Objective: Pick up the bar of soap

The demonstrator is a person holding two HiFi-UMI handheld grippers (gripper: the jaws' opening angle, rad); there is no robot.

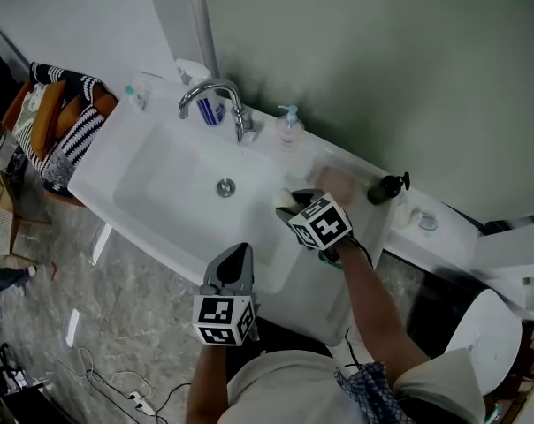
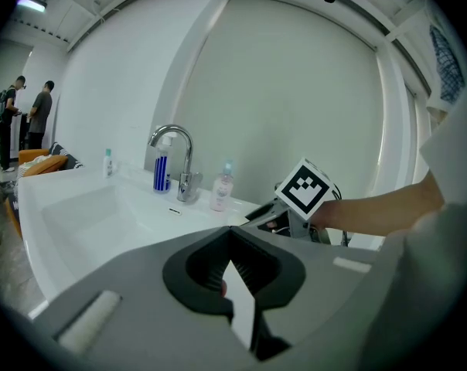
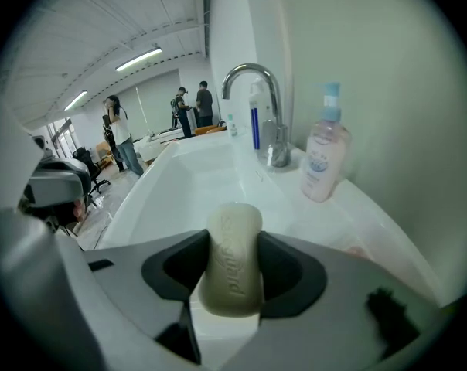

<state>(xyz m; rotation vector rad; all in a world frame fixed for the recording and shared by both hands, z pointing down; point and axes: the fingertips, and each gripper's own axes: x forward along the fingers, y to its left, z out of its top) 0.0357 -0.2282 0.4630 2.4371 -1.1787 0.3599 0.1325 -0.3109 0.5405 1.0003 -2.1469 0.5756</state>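
The right gripper [image 3: 232,239] has its jaws clamped on the soap [image 3: 232,277], long axis running along them, over the sink's [image 1: 152,193] right edge. The left gripper's [image 2: 230,236] jaws are together.

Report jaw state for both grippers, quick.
Left gripper: jaws shut, nothing between them.
Right gripper: jaws shut on the cream oval bar of soap.

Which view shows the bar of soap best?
The right gripper view: the bar of soap fills the centre, clamped in the right hand-held gripper, embossed face visible. The head view shows only a pale end at that hand-held gripper's tip. In the left gripper view the soap cannot be made out.
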